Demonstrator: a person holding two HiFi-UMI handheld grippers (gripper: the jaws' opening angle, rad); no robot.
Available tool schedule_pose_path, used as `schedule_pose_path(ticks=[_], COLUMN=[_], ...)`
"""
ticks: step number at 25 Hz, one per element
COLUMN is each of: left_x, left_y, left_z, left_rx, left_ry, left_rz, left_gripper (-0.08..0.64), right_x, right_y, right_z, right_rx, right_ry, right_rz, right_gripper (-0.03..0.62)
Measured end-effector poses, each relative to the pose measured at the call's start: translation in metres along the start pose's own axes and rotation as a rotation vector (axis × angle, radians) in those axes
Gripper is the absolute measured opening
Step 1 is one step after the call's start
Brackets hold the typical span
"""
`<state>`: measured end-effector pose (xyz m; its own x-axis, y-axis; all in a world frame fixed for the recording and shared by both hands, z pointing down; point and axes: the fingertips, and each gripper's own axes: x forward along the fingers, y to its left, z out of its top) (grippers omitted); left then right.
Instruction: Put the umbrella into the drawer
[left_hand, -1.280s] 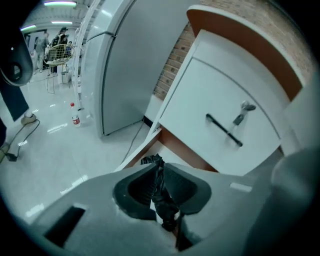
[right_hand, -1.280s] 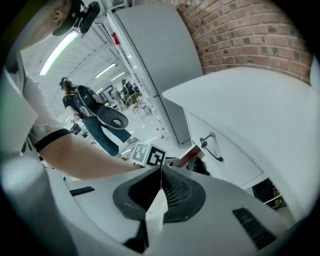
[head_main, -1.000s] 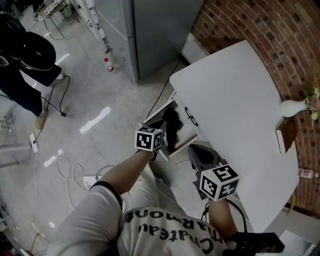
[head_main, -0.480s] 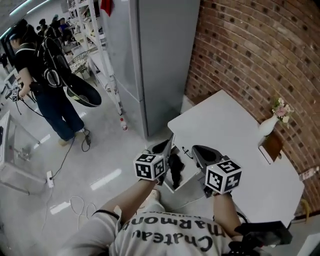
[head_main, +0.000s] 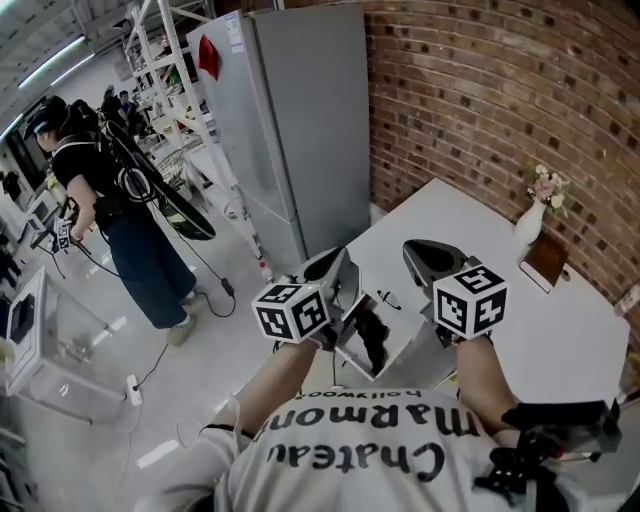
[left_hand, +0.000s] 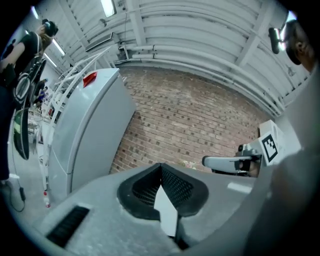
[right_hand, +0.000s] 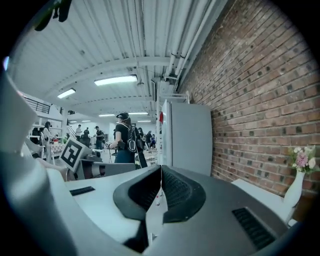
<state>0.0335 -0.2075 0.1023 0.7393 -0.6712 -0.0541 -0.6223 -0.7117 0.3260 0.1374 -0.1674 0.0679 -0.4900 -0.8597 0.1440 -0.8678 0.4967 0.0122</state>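
Observation:
The black folded umbrella (head_main: 368, 335) lies inside the open white drawer (head_main: 398, 345) under the table's near edge, partly hidden by my hands. Both grippers are raised well above the drawer and point roughly level. In the head view my left gripper (head_main: 335, 263) is left of the drawer and my right gripper (head_main: 420, 250) is right of it. The left gripper (left_hand: 161, 165) is shut with nothing between its pads and faces the brick wall. My right gripper (right_hand: 161, 167) is also shut and empty; it faces down the room.
The white table (head_main: 455, 225) carries a white vase of flowers (head_main: 532, 215) and a brown block (head_main: 548, 262) near the brick wall (head_main: 500, 90). A grey fridge (head_main: 295, 120) stands left of the table. A person (head_main: 125, 220) with gear stands at left.
Both grippers have risen from beside the drawer to well above it, shut and empty throughout. The head view has swung up from the floor toward the room. The umbrella stays in the drawer.

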Motion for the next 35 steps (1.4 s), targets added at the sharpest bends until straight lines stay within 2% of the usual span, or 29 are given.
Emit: schedule_pose_path(ticks=[5,8,12,16,19,23,35], left_x=[-0.02,-0.03,-0.046,-0.058,-0.065,-0.07,-0.091], left_y=[-0.001,-0.001,0.002,0.005,0.005,0.007,0.023], left_z=[0.019,0.023,0.014,-0.004,-0.016,-0.024,-0.062], left_rx=[0.103,0.099,0.096,0.097,0.094,0.09,0.052], left_ry=[-0.032,-0.046,-0.072,-0.067,-0.043,-0.022,0.04], left_rz=[0.042,0.062,0.137,0.195,0.205,0.21,0.307], left_gripper=[0.015,0.015,0.015,0.015,0.015,0.015,0.015], right_x=[-0.023,-0.033,-0.045,-0.058,-0.069,-0.081,-0.09], right_y=[-0.015,-0.028,-0.038,-0.045,-0.053,-0.065,-0.071], right_z=[-0.003,-0.01,-0.03,-0.048,-0.06,-0.071,-0.105], right_rx=[0.062,0.108,0.204,0.179,0.144,0.15,0.14], right_ry=[-0.038,-0.062,-0.062,-0.024,0.006,0.026,0.101], right_rz=[-0.063,-0.124,-0.152,-0.204,-0.257,-0.299,-0.311], right_gripper=[0.014,0.014,0.014,0.014,0.014,0.014,0.014])
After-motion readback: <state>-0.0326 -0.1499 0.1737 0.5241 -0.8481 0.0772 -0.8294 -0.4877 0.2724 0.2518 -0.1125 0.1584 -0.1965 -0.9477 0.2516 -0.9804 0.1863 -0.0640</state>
